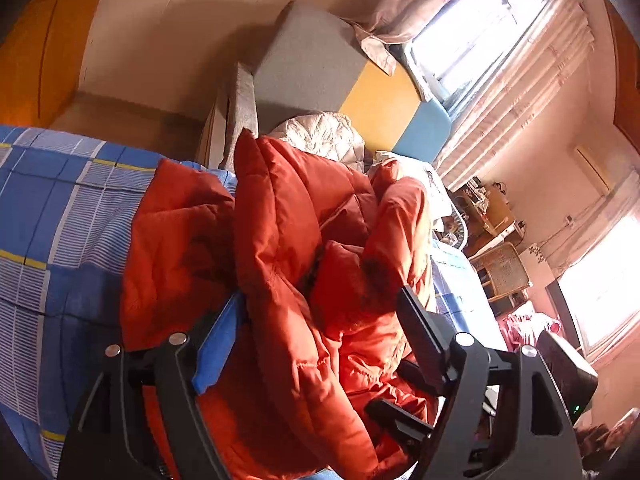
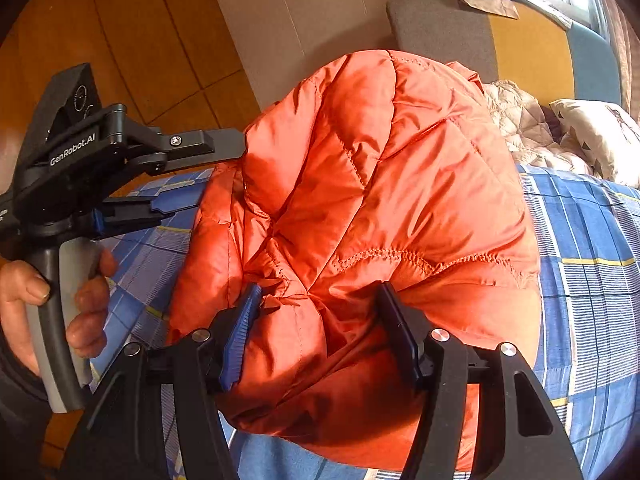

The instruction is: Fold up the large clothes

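So here's the setup: a puffy orange quilted down jacket [image 2: 380, 200] is bunched into a fat mound on a bed with a blue plaid sheet [image 2: 592, 240], and both grippers are right up in it.

The right gripper [image 2: 320, 328] has its fingers spread fairly wide with a thick wad of jacket bulging between them. Blue pad on one side, dark pad on the other, both look pressed against the fabric, so I'd call it a loose bite on a big bunch near the elastic-gathered seam, not a tight pinch. The bulk of the jacket rises up and away from those fingers toward the grey, yellow and blue padded headboard [image 2: 520, 44].

The left gripper [image 1: 320, 320] is also spread wide with a standing fold of jacket running between its fingers. From the right wrist view it comes in from the jacket's left side, tips disappearing into the fabric edge, held by the person's left hand [image 2: 52, 300]. Can't tell if it's really clamping anything.

My read: the mound's long axis runs roughly between the two grippers, so pulling them apart should stretch it flat. Slippery shell, so a loose grip may slide off.

A pale quilted garment [image 2: 516, 120] sits behind near the headboard.
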`<state>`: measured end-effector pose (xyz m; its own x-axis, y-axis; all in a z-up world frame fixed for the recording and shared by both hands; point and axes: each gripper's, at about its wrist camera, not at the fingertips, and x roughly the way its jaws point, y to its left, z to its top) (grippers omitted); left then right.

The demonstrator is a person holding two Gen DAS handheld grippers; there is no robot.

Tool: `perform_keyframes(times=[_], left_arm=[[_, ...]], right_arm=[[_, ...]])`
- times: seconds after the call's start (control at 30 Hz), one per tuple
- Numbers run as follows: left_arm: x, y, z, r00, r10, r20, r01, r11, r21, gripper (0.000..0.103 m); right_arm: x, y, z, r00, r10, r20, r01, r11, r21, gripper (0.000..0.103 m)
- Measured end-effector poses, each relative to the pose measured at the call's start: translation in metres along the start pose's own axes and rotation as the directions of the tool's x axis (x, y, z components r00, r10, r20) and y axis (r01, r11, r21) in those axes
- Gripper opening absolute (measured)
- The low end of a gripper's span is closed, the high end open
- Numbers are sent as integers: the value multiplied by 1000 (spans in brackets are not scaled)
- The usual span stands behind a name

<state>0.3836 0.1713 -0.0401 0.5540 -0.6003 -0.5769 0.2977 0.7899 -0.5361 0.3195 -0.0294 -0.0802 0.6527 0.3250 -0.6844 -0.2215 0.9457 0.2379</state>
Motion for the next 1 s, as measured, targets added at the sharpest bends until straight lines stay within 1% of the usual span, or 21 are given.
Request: perform_keyframes(times=[0.03,0.07,0.1,0.13,0.17,0.23,0.27,0.3,0.33,0.4,0.43,0.53,0.57,0.6,0.63,0.67,0.7,0.77,0.83,0.87,1.0], left_arm=[[-1,-4,-1,1000,0,8,0,1000,12,77],[-1,-7,0,1000,-11,20,11,1000,9,77],[-1,-11,0,999,-18,27,18,1000,12,80],[4,-18,0,1000,19,16,-19,999,41,84],[12,-23,0,997,76,-3,-75,994,73,83],[28,-27,0,986,161,-44,-155,981,112,76],[32,-26,1,981,187,-44,-182,977,111,73],[35,-24,1,981,191,-44,-186,977,104,67],[36,-22,2,981,190,-41,-185,978,94,54],[36,-20,3,985,170,-33,-167,982,88,48],[36,-20,3,985,169,-29,-165,981,99,44],[35,-20,3,986,162,-29,-157,979,127,37],[35,-21,4,986,163,-30,-158,979,129,35],[34,-20,3,987,160,-29,-155,980,128,34],[33,-18,1,987,160,-26,-155,979,132,33],[32,-17,0,986,166,-25,-161,977,138,32],[33,-16,-1,985,172,-27,-167,976,138,31],[32,-13,-2,986,168,-22,-164,978,131,30],[29,-10,-5,985,173,-17,-169,976,135,28],[27,-9,-7,984,177,-15,-173,976,135,28],[22,4,-14,981,192,-7,-189,974,124,25]], right_arm=[[2,3,8,1000,-5,0,5,1000,-8,60],[2,4,7,1000,-8,-2,8,1000,-9,60],[3,4,8,1000,-11,-3,11,1000,-12,60],[0,8,9,1000,-14,-2,14,1000,-15,60],[-2,9,11,1000,-16,-2,16,1000,-15,60],[-5,12,13,1000,-27,-2,26,999,-20,60],[-6,14,13,999,-35,-2,35,999,-24,60],[-8,16,14,999,-37,-3,37,999,-23,60],[-11,18,16,999,-34,-5,34,999,-18,60],[-19,16,20,1000,-20,-5,20,1000,10,60],[-25,14,23,1000,-13,1,13,999,30,60],[-36,4,35,998,-41,40,37,995,96,60],[-36,-1,41,995,-83,54,76,989,124,60],[-35,-7,48,992,-105,64,93,983,159,60],[-32,-13,55,994,-93,59,80,977,195,60],[-30,-18,62,991,-122,55,107,969,222,60],[-25,-23,69,981,-188,50,170,955,242,60],[-10,-34,82,980,-195,34,178,942,283,60],[4,-36,91,975,-218,29,202,939,279,60],[9,-34,94,978,-207,33,190,943,272,60],[30,-16,100,980,-197,29,188,963,194,60]])
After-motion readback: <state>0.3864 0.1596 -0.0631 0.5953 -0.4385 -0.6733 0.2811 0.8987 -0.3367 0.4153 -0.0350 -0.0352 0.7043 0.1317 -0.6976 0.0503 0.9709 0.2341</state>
